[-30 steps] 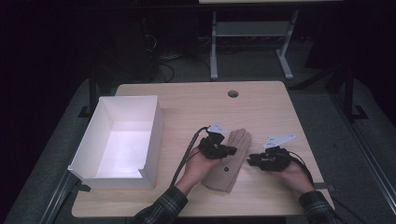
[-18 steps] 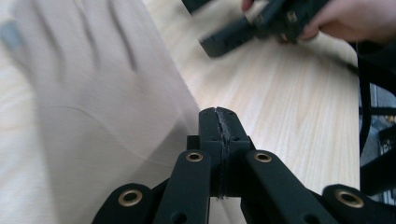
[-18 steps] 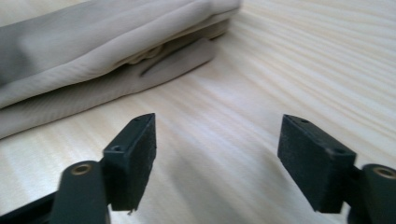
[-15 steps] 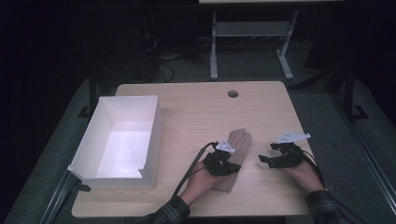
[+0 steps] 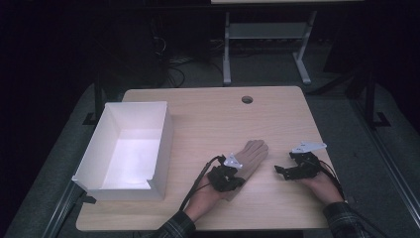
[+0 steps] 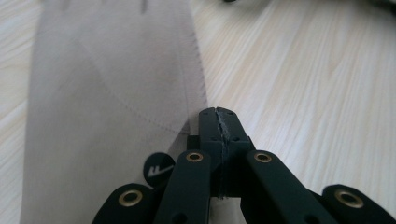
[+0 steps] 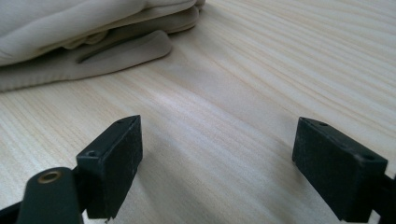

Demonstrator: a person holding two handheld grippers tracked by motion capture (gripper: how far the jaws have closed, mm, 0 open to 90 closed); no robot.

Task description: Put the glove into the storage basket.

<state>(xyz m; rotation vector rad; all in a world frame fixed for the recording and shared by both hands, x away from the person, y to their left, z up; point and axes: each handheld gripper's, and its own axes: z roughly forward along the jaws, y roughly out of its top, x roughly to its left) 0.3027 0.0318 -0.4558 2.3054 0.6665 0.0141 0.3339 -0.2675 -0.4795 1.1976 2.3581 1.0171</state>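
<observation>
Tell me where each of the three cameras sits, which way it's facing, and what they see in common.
High view: above the person's side, looking forward and down on the table, white box, glove; forearms, left gripper and right gripper show.
Left gripper view: on the left gripper, jaws shut at the glove's edge.
Right gripper view: low over the table, open right gripper before the glove.
All share glove and tabletop.

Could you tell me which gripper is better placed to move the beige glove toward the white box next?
The left gripper, probably: its jaws are shut at the glove's cuff edge, on the side nearer the white box. The right gripper stands open over bare table, apart from the glove.
</observation>
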